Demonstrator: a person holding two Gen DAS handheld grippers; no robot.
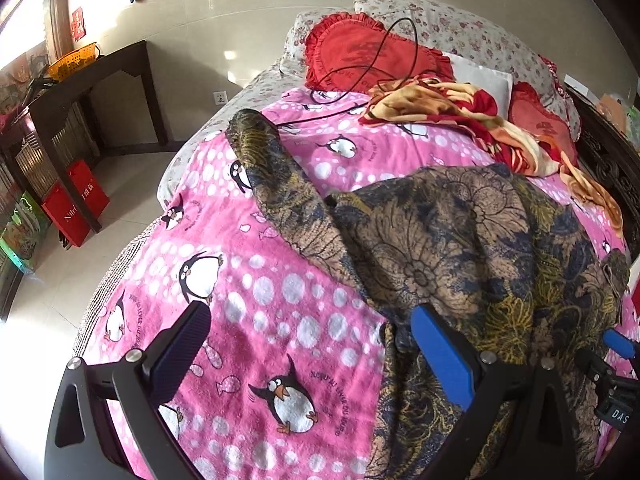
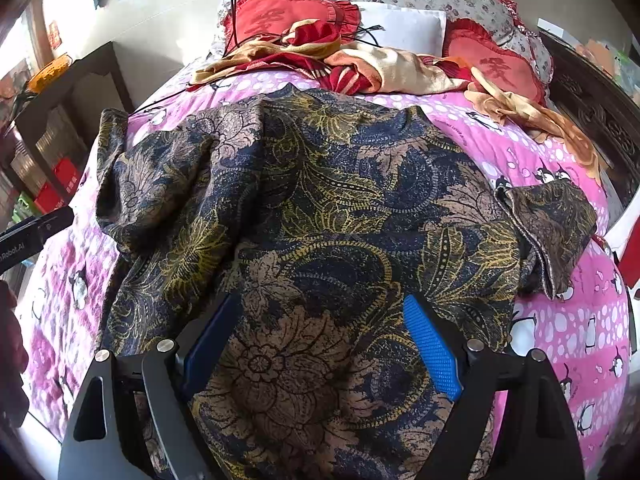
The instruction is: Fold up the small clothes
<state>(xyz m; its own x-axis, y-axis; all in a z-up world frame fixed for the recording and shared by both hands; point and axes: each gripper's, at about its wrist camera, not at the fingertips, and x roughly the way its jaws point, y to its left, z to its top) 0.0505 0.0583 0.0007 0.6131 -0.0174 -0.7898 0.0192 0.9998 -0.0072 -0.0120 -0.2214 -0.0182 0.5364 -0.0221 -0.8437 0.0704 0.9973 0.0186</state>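
A dark floral top point(image 2: 320, 208) in navy, tan and gold lies spread on the pink penguin blanket point(image 2: 560, 320). In the left wrist view the top point(image 1: 460, 248) fills the right side, one long sleeve point(image 1: 272, 168) stretched away to the far left. My left gripper point(image 1: 312, 328) is open, its jaws wide apart over the blanket at the top's left edge, holding nothing. My right gripper point(image 2: 320, 320) is open, its jaws spread over the top's lower middle with cloth bulging between them. The other sleeve point(image 2: 556, 228) lies folded at the right.
Red heart cushions point(image 2: 288, 12), a white pillow point(image 2: 404, 28), a red-and-gold blanket point(image 2: 360, 64) and a black cable point(image 1: 384, 56) lie at the bed's head. A dark wooden table point(image 1: 80, 92) and red bags point(image 1: 76, 204) stand on the floor left. A carved bed frame point(image 2: 592, 120) runs along the right.
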